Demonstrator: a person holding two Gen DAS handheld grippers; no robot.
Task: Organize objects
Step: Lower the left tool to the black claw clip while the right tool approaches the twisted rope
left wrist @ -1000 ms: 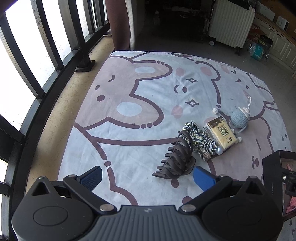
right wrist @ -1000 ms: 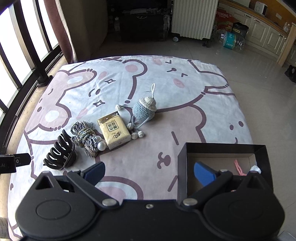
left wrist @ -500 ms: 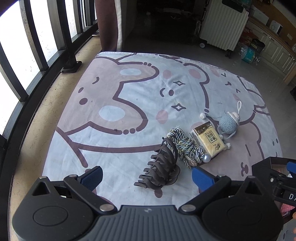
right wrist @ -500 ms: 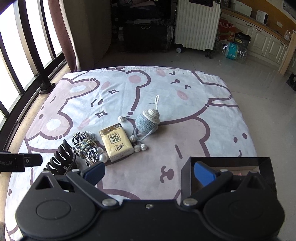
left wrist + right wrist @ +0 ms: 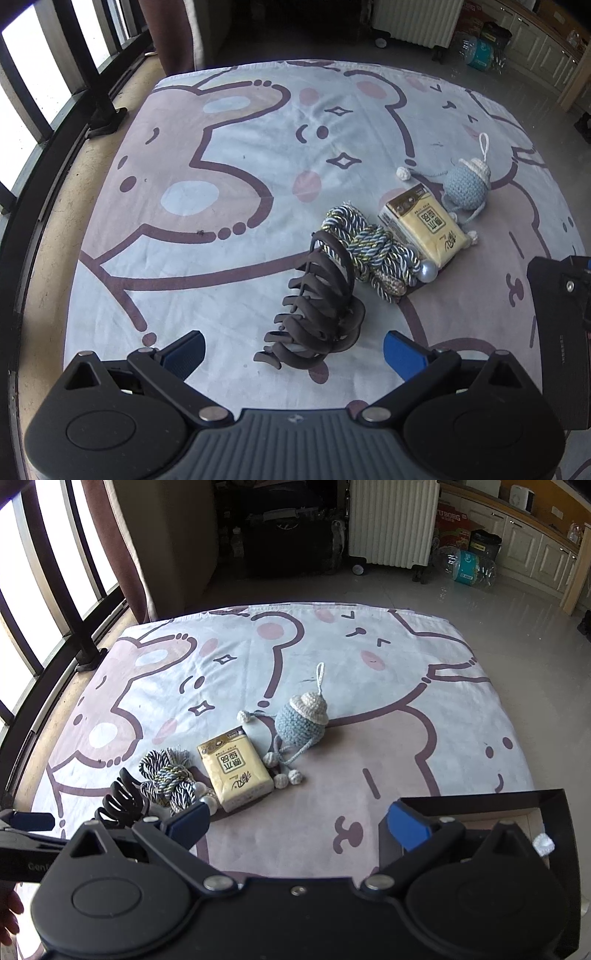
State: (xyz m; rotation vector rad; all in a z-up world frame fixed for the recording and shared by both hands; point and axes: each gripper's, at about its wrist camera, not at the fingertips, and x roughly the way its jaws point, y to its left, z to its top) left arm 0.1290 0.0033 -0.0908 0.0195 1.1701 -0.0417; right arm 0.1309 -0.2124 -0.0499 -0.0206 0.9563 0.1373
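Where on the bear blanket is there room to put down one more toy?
The blanket is bare between the crocheted toy and the dark box, and along its far edge. It is crowded where the hair claw, rope and tissue pack lie bunched together.

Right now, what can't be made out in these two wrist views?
- Contents of the dark box: right wrist view, the right gripper covers most of the inside; only a white crocheted bit shows.
- Hair claw: right wrist view, partly behind the gripper body.
- Tissue pack print: too small to read.
- Left wrist view: the box is hidden behind the other gripper.
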